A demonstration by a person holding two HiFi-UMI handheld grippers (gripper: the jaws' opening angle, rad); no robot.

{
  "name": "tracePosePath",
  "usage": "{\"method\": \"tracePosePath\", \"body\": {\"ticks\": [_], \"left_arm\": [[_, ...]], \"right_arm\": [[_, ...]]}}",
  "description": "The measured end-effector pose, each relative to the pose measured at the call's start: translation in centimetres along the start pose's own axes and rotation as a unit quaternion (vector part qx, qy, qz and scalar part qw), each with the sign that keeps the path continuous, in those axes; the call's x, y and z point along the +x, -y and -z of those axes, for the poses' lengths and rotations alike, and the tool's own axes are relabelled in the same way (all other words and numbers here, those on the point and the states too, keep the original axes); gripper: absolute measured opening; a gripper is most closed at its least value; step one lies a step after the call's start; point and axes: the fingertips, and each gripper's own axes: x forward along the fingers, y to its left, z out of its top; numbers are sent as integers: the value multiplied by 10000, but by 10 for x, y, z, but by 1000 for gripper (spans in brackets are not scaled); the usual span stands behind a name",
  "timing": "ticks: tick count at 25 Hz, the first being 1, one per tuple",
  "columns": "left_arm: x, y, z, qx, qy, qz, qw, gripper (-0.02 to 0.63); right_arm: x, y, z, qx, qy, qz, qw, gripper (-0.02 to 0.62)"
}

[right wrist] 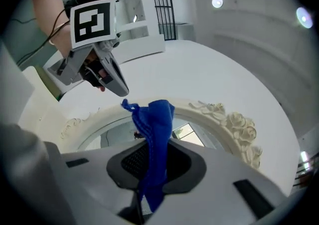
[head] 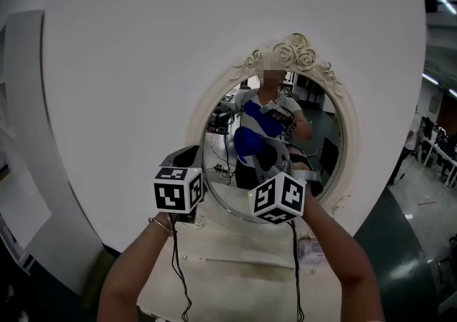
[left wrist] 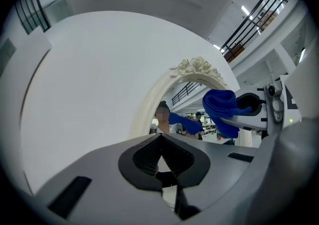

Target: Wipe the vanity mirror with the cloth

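Observation:
An oval vanity mirror in a cream frame topped with carved roses stands before me, also visible in the left gripper view as the mirror and in the right gripper view as the mirror. My right gripper is shut on a blue cloth, held at the lower left of the glass. The cloth sticks up between the jaws. My left gripper hovers at the frame's lower left, apart from the cloth, shut with nothing in it. The glass reflects a person and the cloth.
A big white round panel backs the mirror. Below it lies a cream tabletop crossed by black cables. A grey curved strip runs down the left; dark floor lies to the right.

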Motion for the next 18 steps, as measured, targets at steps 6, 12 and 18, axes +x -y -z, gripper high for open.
{"method": "tracePosePath", "body": {"ticks": [6,12,18], "left_arm": [[10,-11,-30,29,81,-190,9998,3],[20,-16,-50,56,178,-311,9993,3],[26,-24,-57,72,231,-342,9991,3]], "right_arm": [[31,32,-17,321,-136,-103,9993,64],[61,73,-33,-49,-538,87,9985,64],[78,78,-30,-336,-933,218,9948,64]]}}
